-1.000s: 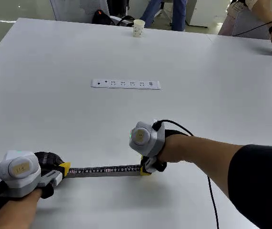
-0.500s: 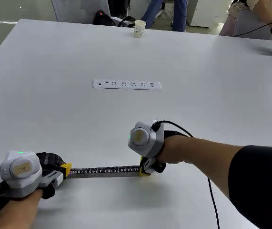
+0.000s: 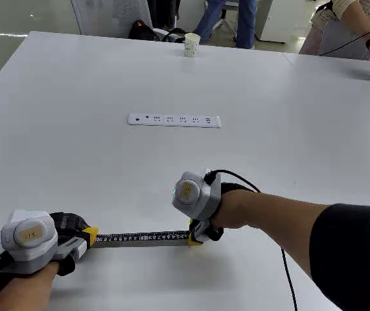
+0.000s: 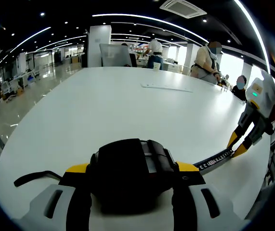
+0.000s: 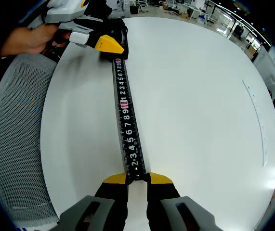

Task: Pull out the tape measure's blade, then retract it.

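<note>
Left gripper (image 4: 132,168) clamps tape measure case (image 3: 68,222), right gripper (image 5: 137,179) pinches extended blade (image 5: 126,125) at its tip; paper cup (image 3: 191,45) contents unreadable.

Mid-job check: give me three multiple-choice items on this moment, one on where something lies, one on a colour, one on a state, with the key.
1. Where does the flat white power strip lie on the white table?
A. Beyond the left gripper and right gripper, toward the table's middle
B. Under the blade
C. Hanging off the table's edge

2. What colour is the rounded tape measure case?
A. Red
B. Black
C. White

3. What state is the dark numbered blade in?
A. Wound fully in
B. Lying loose, free of both grippers
C. Drawn out, running from the case to the right gripper

Key: 1 A, the head view shows the strip well past both grippers. 2 B, the left gripper view shows a black case between yellow-tipped jaws. 3 C, the right gripper view shows the jaws closed on the blade's end.
</note>
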Action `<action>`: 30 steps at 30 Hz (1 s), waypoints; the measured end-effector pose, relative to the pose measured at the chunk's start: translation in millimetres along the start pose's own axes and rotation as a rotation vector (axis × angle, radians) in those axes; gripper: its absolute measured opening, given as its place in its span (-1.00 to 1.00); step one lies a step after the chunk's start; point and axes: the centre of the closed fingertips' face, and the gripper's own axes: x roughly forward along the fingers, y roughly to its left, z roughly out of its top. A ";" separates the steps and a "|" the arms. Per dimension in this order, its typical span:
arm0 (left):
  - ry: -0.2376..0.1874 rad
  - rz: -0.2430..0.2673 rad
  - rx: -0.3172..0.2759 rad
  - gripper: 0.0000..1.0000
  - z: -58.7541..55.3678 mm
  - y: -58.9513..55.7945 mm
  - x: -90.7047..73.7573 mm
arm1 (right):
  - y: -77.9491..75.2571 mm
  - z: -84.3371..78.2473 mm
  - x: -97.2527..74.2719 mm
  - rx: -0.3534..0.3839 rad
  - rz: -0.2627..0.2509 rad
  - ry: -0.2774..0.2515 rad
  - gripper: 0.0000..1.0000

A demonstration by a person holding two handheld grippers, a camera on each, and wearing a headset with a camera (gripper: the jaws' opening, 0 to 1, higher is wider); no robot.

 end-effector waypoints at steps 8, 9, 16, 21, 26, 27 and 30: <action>0.000 -0.005 -0.007 0.27 -0.1 -0.8 -1.2 | 1.0 2.0 0.3 -0.001 -0.003 -0.005 -0.79; 0.000 -0.004 -0.007 0.27 -0.4 -1.2 -1.3 | 1.1 2.3 0.4 -0.002 -0.003 -0.006 -0.79; 0.000 -0.007 -0.009 0.27 -0.7 -0.8 -1.0 | 1.1 4.8 1.1 -0.015 0.000 -0.005 -0.79; 0.001 -0.011 -0.021 0.27 -1.2 0.6 -0.7 | 1.5 7.5 2.1 -0.022 -0.001 -0.001 -0.79; 0.003 -0.011 -0.019 0.27 -1.5 0.4 -0.7 | 2.0 9.5 1.8 -0.021 -0.001 -0.005 -0.79; 0.003 -0.011 -0.019 0.27 -1.5 0.1 -1.0 | 2.2 9.9 1.7 -0.022 -0.001 -0.006 -0.79; 0.005 -0.012 -0.014 0.27 -1.5 -0.3 -1.3 | 2.3 11.1 2.0 -0.024 -0.001 -0.009 -0.79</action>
